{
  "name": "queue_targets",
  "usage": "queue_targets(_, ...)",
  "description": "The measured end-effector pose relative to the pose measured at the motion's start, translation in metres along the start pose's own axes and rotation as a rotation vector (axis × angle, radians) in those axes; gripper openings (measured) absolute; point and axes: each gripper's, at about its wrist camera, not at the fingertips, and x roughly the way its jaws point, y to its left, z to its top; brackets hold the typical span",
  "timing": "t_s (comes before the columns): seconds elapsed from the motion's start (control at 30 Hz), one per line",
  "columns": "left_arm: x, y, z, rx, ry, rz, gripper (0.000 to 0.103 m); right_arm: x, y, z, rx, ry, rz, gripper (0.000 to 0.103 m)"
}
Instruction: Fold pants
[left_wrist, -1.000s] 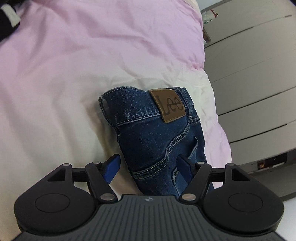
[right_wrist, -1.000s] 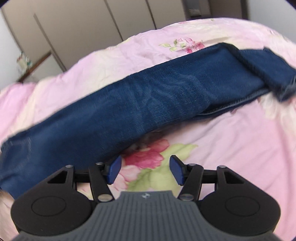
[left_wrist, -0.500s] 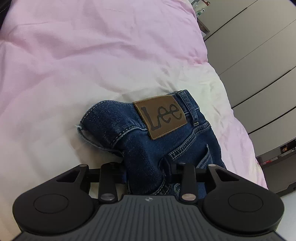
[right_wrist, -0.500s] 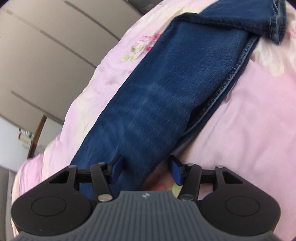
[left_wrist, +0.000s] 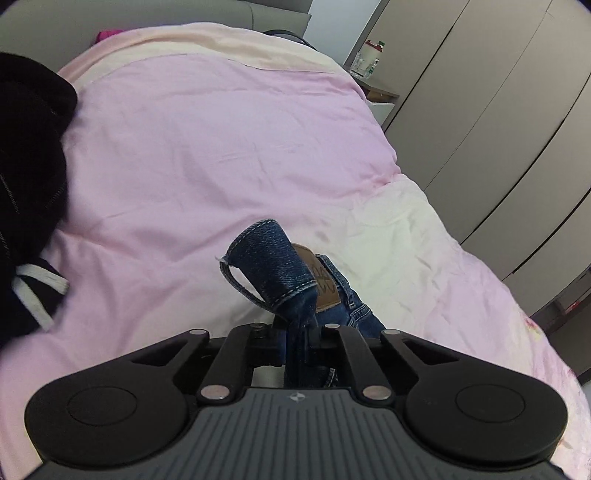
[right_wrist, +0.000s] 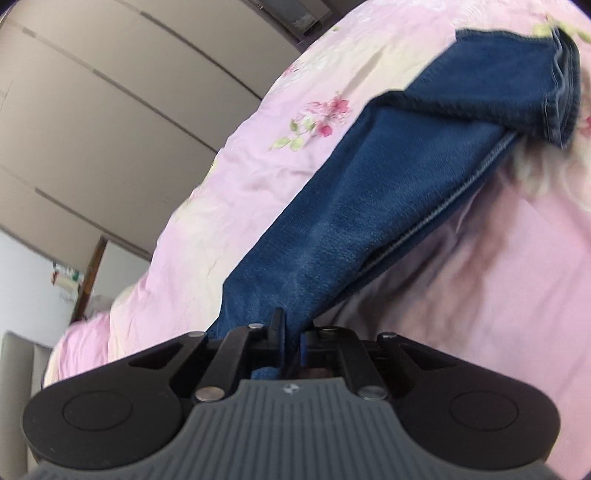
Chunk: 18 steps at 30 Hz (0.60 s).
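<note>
1. The left gripper (left_wrist: 300, 334) is clamped on the waistband end of the blue jeans (left_wrist: 275, 269); its jaws have just been closing, and denim is bunched between them.
2. In the left wrist view, the pinched waistband curls up off the bed into a rolled hump, stitched edge on top.
3. The brown leather patch (left_wrist: 325, 284) sits just behind that hump, partly hidden by it, with a belt loop beside it.
4. The right gripper (right_wrist: 293, 341) is clamped on the jeans (right_wrist: 369, 192) further along the legs; its jaws have just been closing too, and blue fabric is squeezed between them.
5. In the right wrist view, the legs stretch away from the gripper diagonally up to the right, over the pink floral duvet (right_wrist: 280, 125), lifted near the gripper and casting a shadow on the bedding below.
6. The far leg ends are folded back over themselves, hems stacked at the upper right.
7. A dark garment (left_wrist: 29, 177) with a white cord lies at the left edge of the pink duvet (left_wrist: 207, 147).
8. A beige wardrobe (left_wrist: 498, 122) runs along the bed, and a nightstand (left_wrist: 380, 94) carrying bottles stands by its far end.
</note>
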Motion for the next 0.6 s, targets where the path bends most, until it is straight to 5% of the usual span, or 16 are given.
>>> queue_targets(0.23, -0.041, 0.078, -0.005, 0.011, 0.041, 0.092, 0.008, -0.074, 0.009, -0.064, -0.04, 0.078, 0.018, 0.001)
queue_targets(0.37, -0.012, 0.108, -0.024, 0.028, 0.178, 0.166, 0.009, -0.077, -0.01, -0.114, -0.064, 0.124, -0.047, 0.001)
queue_targets(0.53, -0.001, 0.114, -0.029, 0.107, 0.241, 0.185, 0.027, -0.052, -0.037, -0.132, -0.051, 0.159, -0.094, 0.002)
queue_targets(0.6, -0.009, 0.112, -0.024, 0.144, 0.267, 0.17, 0.038, -0.055, -0.03, -0.129, -0.106, 0.155, -0.112, 0.016)
